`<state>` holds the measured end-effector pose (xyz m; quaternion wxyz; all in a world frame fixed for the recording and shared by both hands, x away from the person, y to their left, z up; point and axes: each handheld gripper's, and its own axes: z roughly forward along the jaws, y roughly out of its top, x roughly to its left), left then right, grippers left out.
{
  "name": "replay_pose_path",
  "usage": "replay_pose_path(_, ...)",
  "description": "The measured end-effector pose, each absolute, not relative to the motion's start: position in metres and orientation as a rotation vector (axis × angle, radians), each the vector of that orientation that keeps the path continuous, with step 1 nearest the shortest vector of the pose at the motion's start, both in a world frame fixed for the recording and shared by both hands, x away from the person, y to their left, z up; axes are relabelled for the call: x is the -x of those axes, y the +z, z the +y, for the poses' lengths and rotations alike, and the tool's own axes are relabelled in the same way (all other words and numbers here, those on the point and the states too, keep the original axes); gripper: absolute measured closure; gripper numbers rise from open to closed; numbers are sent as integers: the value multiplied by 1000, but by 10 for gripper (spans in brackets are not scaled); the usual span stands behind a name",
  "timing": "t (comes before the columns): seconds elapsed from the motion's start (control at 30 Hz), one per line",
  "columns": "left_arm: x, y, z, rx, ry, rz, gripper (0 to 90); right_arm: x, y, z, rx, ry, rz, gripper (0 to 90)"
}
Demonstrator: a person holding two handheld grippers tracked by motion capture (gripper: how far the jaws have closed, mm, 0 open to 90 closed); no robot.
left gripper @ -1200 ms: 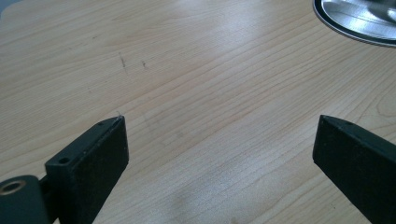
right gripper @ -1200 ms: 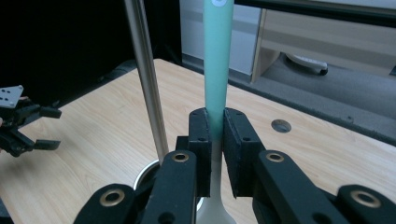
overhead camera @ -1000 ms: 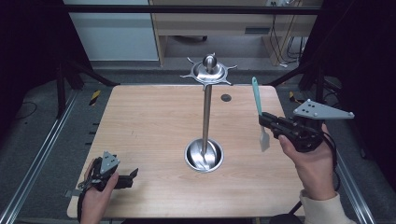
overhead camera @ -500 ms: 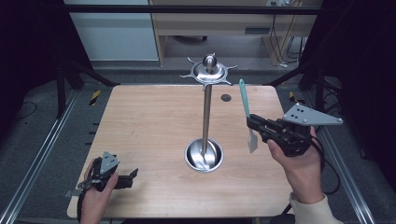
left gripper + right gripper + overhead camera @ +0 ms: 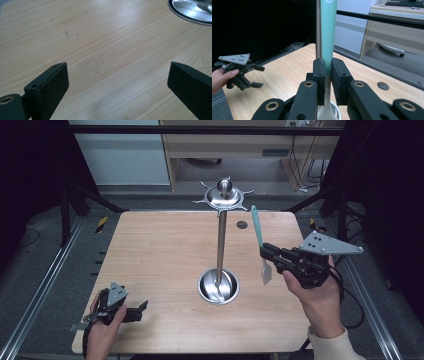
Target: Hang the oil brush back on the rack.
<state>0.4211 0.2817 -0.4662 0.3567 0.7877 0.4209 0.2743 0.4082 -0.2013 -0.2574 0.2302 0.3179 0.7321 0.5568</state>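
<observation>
Nearest, the left gripper [image 5: 134, 311] rested at the table's [image 5: 160, 255] front left corner, unmoved, jaws spread wide over bare wood and holding nothing. Farther in, the right gripper [image 5: 267, 252] was clamped on a teal-handled spatula [image 5: 257, 231], held upright with its pale blade hanging down. Over the last second it had carried the spatula leftward, closer to the steel utensil stand [image 5: 220, 240], whose hook ring [image 5: 223, 197] sat beyond. Probably hanging the spatula there was the aim.
</observation>
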Motion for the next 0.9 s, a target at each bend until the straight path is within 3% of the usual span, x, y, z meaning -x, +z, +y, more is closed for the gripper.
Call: replay_pose_path(0.9, -421, -466, 281, -2036, 706, 1085, 32, -420, -263, -185, -894, 1527, 2032, 820)
